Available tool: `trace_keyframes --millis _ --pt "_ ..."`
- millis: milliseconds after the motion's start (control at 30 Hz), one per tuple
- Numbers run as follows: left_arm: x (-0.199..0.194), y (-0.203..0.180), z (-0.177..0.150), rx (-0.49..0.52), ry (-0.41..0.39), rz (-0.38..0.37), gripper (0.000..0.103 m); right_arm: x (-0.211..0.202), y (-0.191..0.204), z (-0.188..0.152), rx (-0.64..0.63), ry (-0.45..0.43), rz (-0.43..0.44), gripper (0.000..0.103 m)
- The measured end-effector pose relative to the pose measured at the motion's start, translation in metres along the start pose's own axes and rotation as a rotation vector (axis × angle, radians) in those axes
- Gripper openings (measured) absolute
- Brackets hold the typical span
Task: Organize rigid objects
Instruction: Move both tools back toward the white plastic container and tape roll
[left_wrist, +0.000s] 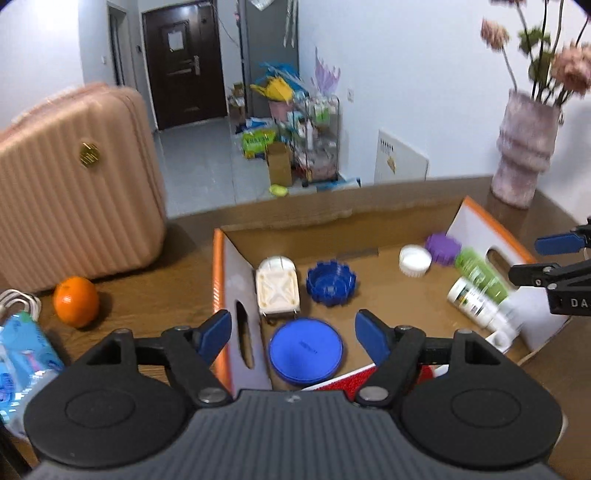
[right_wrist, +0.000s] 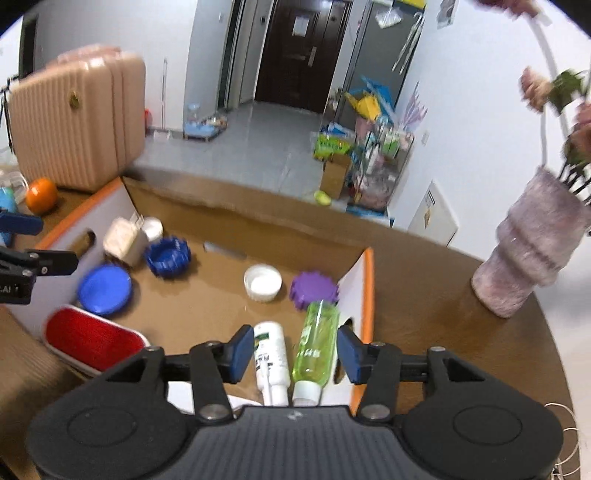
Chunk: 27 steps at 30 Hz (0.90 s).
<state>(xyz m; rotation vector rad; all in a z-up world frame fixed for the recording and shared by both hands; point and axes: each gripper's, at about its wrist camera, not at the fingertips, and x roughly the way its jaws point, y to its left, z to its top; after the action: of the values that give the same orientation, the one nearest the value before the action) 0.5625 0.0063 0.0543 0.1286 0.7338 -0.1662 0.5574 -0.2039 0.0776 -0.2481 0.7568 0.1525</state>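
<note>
Two grippers, left (left_wrist: 293, 334) and right (right_wrist: 295, 354), jaws released, above box (right_wrist: 364, 295) holding bottles (right_wrist: 317, 339), lids (left_wrist: 306, 350).

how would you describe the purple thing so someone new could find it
Look inside the open cardboard box on the wooden table. Near its right wall, beyond the green bottle, lies the purple lid. It is the only purple piece, with a toothed edge, beside a plain white cap.
</note>
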Motion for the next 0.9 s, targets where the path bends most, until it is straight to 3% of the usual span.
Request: trace_keyframes --millis 67,167,233,333,400,500,633,733,900 --pt "-0.022 0.002 0.004 -0.012 -0.029 0.007 0.076 -0.022 -0.002 -0.001 0.007 -0.037 0.007 0.054" --pt "-0.06 0.002 0.003 -0.012 -0.097 0.026 0.08 -0.065 -0.003 -0.016 0.005 -0.146 0.052 0.067" --pt "-0.09 0.001 -0.006 -0.02 -0.155 0.026 0.081 -0.098 -0.001 -0.036 0.024 -0.234 0.051 0.069" --pt "-0.14 -0.005 -0.033 -0.051 -0.247 0.026 0.084 -0.141 0.006 -0.078 0.055 -0.37 0.044 0.077" --pt "-0.171 -0.012 -0.059 -0.069 -0.306 0.012 0.086 -0.164 0.013 -0.109 0.077 -0.456 0.045 0.088" --pt "-0.204 -0.025 -0.1 -0.076 -0.349 -0.005 0.09 -0.193 0.026 -0.157 0.083 -0.535 0.035 0.089" --pt "-0.238 -0.048 -0.156 -0.058 -0.379 0.0 0.091 -0.217 0.039 -0.212 0.153 -0.528 0.064 0.09" --pt "-0.257 -0.061 -0.198 -0.061 -0.38 -0.002 0.093 -0.229 0.045 -0.256 0.214 -0.493 0.11 0.097" --pt "-0.266 -0.077 -0.253 -0.089 -0.271 -0.042 0.093 -0.229 0.059 -0.304 0.209 -0.401 0.128 0.097"
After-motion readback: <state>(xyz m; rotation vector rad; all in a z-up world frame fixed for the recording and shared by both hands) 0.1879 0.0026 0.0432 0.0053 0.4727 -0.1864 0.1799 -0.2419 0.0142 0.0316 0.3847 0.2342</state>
